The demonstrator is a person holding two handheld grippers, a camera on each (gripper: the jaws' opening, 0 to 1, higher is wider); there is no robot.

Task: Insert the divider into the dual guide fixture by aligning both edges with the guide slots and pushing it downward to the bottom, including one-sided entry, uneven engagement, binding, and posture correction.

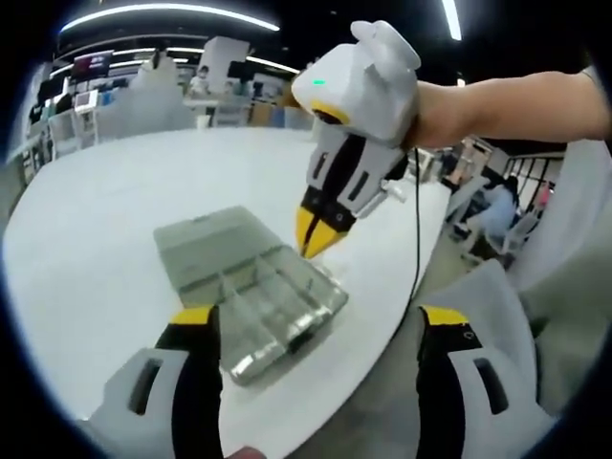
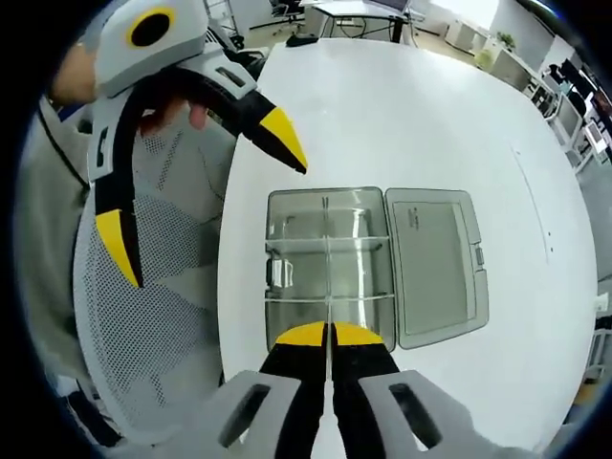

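While lid lies open, box [image 2: 330,268] w/ dividers; right tool [image 2: 329,337] pinches divider, left [image 1: 316,316] spread.

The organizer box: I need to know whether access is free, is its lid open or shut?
Open. The lid lies flat on the table beside the organizer box, exposing its compartments.

The scene contains 1 clear compartment box [image 2: 330,268] with 1 open lid [image 2: 435,263], 2 grippers, and 1 white table [image 2: 411,115].

White-bodied tongs [image 2: 328,337] with black jaws, yellow tips.
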